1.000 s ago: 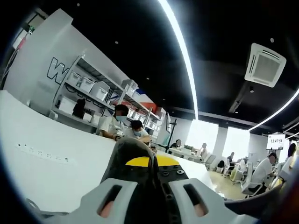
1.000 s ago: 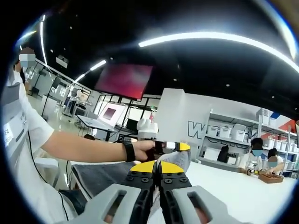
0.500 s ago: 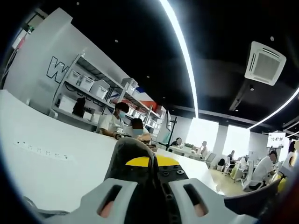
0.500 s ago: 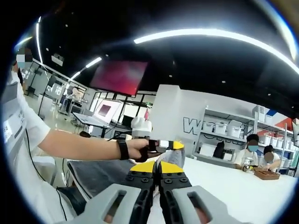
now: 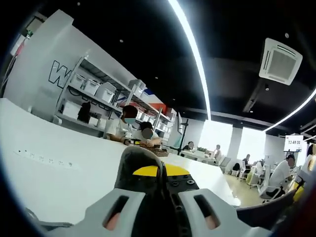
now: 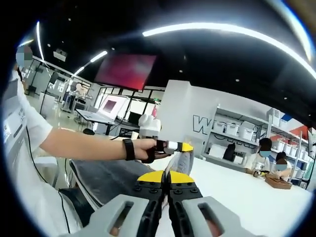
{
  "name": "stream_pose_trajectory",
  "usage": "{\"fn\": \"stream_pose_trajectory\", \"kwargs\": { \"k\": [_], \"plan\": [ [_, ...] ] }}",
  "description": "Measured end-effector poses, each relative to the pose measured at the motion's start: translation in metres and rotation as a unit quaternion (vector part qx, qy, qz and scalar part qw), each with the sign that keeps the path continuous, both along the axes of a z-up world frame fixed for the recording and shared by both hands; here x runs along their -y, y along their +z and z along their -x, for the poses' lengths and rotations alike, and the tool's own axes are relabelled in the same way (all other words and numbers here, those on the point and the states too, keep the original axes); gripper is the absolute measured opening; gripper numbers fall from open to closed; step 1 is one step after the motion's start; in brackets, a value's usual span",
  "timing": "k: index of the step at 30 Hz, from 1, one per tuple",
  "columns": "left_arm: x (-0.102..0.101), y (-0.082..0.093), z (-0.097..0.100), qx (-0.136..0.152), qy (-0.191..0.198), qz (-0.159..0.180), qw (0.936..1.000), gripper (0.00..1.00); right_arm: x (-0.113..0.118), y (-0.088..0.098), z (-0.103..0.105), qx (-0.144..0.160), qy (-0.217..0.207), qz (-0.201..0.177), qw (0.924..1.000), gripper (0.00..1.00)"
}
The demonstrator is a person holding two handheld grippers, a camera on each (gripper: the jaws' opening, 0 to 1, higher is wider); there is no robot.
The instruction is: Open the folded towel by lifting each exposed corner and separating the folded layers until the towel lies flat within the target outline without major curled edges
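The dark grey towel (image 6: 106, 178) hangs stretched in the air between both grippers, above the white table (image 6: 247, 195). In the right gripper view a person's hand holds my left gripper (image 6: 186, 147) out ahead, shut on a towel corner (image 6: 183, 162) that droops below its yellow tips. My right gripper (image 6: 166, 177) is shut, with a thin towel edge running up from between its jaws. In the left gripper view my left gripper (image 5: 160, 173) is shut on a towel fold (image 5: 140, 158) that bulges above its tips. More towel (image 5: 266, 212) shows at the lower right.
The white table (image 5: 54, 173) stretches away to the left, with a row of small marks (image 5: 44, 158) on it. Two people (image 5: 131, 129) sit at its far end before shelves of bins (image 5: 94, 91). The person's arm (image 6: 84, 146) and body are at my left.
Both grippers stay shut on the towel. In the right gripper view the left gripper sits a little higher and more of the dark sheet shows below it.
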State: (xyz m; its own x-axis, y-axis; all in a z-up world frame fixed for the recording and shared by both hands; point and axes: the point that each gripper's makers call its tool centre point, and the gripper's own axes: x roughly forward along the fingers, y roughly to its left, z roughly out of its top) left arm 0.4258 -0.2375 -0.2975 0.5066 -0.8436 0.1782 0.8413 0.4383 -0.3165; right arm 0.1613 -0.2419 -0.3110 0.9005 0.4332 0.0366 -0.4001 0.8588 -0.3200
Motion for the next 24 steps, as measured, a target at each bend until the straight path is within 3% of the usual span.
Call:
{"fn": "stream_pose_trajectory", "kwargs": {
  "k": [12,24],
  "plan": [
    [0.005,-0.008,0.000,-0.004,0.002,-0.007,1.0000,0.01,0.011,-0.005,-0.001,-0.012,-0.006,0.001,0.9999,0.00],
    [0.009,-0.028,-0.002,-0.020,-0.002,-0.016,0.9997,0.01,0.019,-0.013,-0.004,-0.025,-0.015,0.018,0.9994,0.00]
  ]
}}
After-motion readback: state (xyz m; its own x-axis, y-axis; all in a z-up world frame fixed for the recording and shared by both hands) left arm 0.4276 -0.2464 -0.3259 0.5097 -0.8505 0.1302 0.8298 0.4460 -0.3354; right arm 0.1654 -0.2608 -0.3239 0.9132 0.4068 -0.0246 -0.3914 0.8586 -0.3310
